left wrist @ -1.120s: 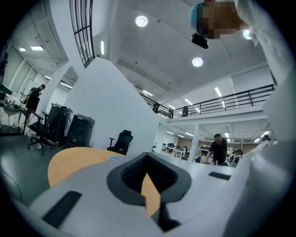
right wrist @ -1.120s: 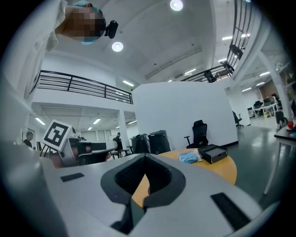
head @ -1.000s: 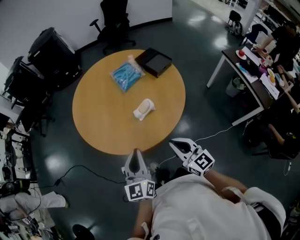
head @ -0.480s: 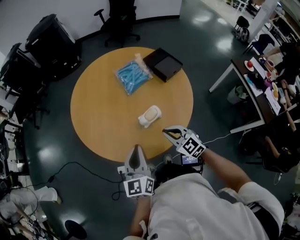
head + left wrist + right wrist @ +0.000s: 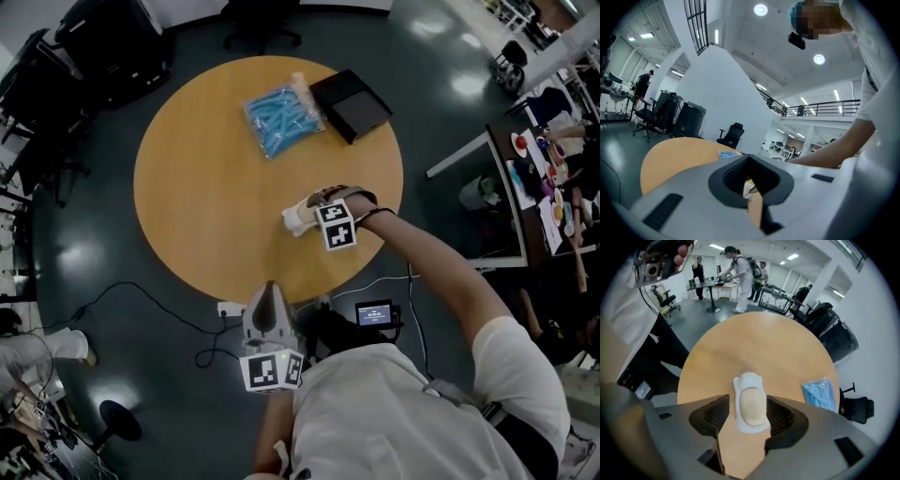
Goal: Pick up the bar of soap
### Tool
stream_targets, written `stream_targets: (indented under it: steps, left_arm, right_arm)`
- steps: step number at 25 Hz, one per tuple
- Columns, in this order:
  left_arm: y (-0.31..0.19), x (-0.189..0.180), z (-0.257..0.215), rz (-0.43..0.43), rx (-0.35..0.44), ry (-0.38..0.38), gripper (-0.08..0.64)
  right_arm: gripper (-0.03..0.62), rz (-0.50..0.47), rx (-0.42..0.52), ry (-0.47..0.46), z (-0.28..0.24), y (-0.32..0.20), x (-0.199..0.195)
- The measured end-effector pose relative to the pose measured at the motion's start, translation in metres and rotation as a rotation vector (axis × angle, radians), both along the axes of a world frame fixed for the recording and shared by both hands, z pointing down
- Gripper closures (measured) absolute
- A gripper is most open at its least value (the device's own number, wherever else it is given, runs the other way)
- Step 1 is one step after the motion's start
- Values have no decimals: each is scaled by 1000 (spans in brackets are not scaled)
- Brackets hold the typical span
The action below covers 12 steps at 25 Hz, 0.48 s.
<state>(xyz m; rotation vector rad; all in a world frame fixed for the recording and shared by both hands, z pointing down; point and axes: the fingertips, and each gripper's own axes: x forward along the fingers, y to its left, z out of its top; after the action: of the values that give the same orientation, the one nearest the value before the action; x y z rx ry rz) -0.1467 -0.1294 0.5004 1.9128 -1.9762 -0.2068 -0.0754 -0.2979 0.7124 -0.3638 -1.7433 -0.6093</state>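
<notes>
Your right gripper (image 5: 746, 414), jaws just opened, straddles the bar of soap (image 5: 752, 401) ungripped; clamping and lifting remain, and your left gripper (image 5: 270, 292) hangs clenched, empty.

The right arm (image 5: 441, 277) reaches out over the near edge of the bench (image 5: 206, 178), with the wrist bent so the right tongs (image 5: 314, 206) point steeply down at the benchtop. Their jaws have just been opening and stand apart on either side of the bar of soap (image 5: 751, 401), not pressing it. The left tongs (image 5: 270, 291) hang just off the bench's near edge, roughly level, with jaws together at the tips.
</notes>
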Motion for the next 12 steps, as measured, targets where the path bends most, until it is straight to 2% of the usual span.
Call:
stream_targets:
  steps: [6,12]
  left_arm:
    - [17,-20,20,-70,-40,31,555]
    - [30,-37,22,-130,-54,44,555]
  right_arm:
    - [328,-112,24,297,54,-27,2]
    - [321,-143,-7,508,70,-26,11]
